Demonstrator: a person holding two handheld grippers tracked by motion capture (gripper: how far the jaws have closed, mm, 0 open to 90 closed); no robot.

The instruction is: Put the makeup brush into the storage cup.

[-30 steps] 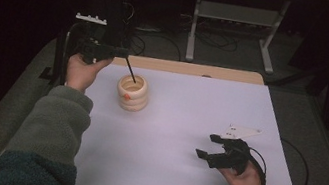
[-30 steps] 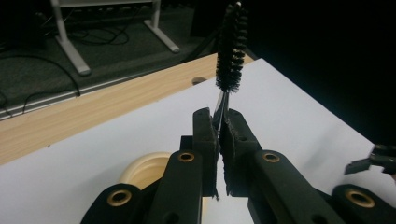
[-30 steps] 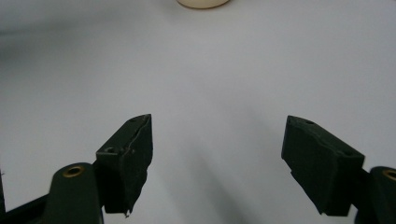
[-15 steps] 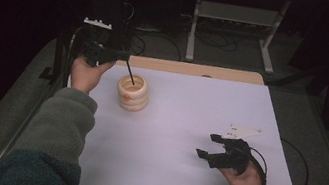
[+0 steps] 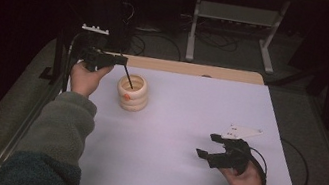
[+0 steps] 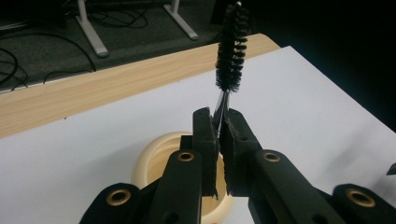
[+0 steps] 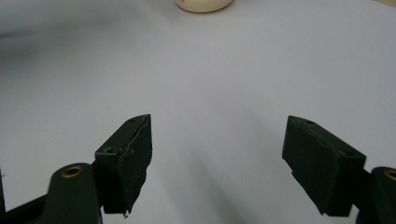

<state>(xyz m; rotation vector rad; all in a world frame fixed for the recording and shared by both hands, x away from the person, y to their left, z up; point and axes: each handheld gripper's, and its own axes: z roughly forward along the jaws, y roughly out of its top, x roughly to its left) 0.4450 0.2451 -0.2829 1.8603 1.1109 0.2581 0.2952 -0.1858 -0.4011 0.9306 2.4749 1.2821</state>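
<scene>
Upper left of the high view, the left gripper (image 5: pixel 116 59) pinches a brush (image 6: pixel 231 46) above the cup (image 5: pixel 132 92). Keep the stem upright, centred over the mouth. The right gripper (image 5: pixel 211 146) rests with jaws apart.

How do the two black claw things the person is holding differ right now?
The left gripper is shut on a thin black brush; the right gripper is wide open and holds nothing. The left is raised beside the cream ringed cup; the right sits low over bare white table. Both have black jaws.
</scene>
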